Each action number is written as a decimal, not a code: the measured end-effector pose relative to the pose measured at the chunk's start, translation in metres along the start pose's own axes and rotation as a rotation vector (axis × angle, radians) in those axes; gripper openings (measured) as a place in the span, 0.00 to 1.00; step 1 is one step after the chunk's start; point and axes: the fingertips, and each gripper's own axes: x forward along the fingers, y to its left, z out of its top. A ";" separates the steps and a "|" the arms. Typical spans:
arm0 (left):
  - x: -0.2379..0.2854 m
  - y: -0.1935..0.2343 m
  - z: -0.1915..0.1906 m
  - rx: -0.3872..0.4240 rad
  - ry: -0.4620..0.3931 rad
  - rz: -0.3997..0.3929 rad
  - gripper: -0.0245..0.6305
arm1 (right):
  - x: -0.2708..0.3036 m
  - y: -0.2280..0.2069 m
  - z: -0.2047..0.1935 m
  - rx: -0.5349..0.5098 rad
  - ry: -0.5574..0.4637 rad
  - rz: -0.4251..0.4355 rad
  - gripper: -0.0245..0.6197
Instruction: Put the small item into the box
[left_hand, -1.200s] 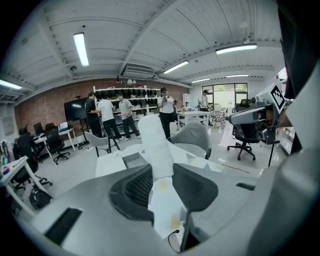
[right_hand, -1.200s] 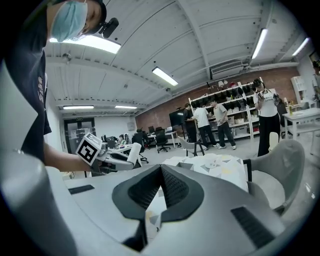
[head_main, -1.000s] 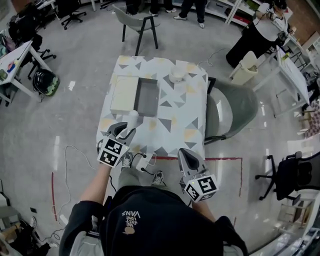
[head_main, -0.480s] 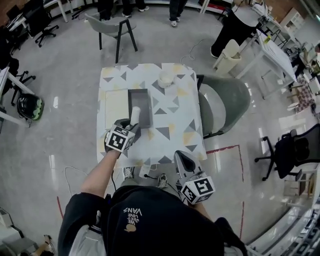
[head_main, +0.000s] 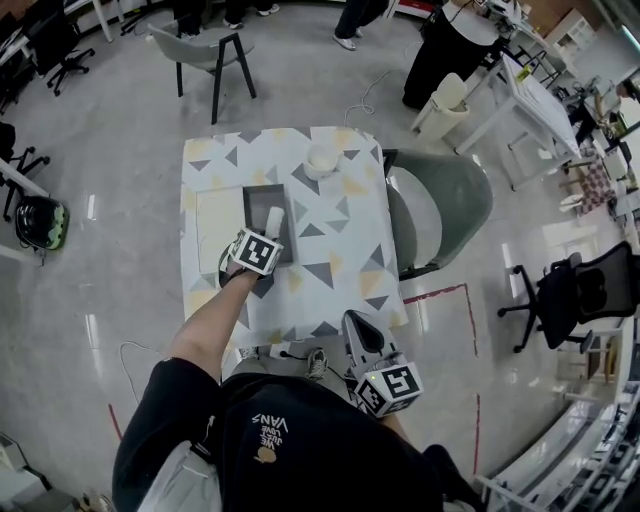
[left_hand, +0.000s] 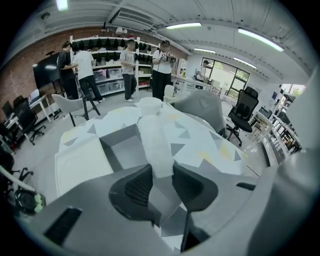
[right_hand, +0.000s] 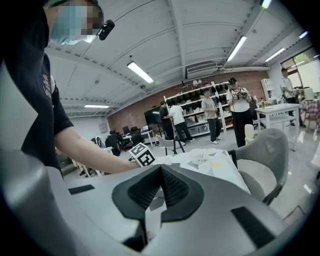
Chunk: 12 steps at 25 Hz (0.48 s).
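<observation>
My left gripper (head_main: 268, 234) is shut on a white cylindrical item (head_main: 274, 217), which it holds over the open grey box (head_main: 250, 200) on the patterned table (head_main: 335, 265). In the left gripper view the item (left_hand: 152, 140) sticks out forward between the pads (left_hand: 137, 187), with the box (left_hand: 120, 150) just beneath and ahead. My right gripper (head_main: 356, 322) hangs off the table's near edge, close to my body. Its jaws (right_hand: 160, 175) are shut with nothing between them.
A white lid (head_main: 214, 216) lies left of the box. A white round object (head_main: 321, 158) sits at the table's far side. A grey chair (head_main: 440, 205) stands to the right, another (head_main: 200, 50) beyond the table. People stand by shelves far off.
My left gripper has carried the white item forward from the table's near edge to above the box. The right gripper has stayed by my body.
</observation>
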 end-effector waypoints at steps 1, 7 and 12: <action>0.005 0.002 0.000 -0.011 0.019 0.001 0.23 | 0.001 0.000 0.000 0.006 0.003 -0.003 0.04; 0.032 0.017 0.007 -0.122 0.057 0.003 0.23 | 0.006 -0.007 -0.001 0.028 0.008 -0.029 0.04; 0.053 0.023 -0.003 -0.285 0.126 -0.044 0.23 | 0.006 -0.014 -0.002 0.039 0.003 -0.066 0.04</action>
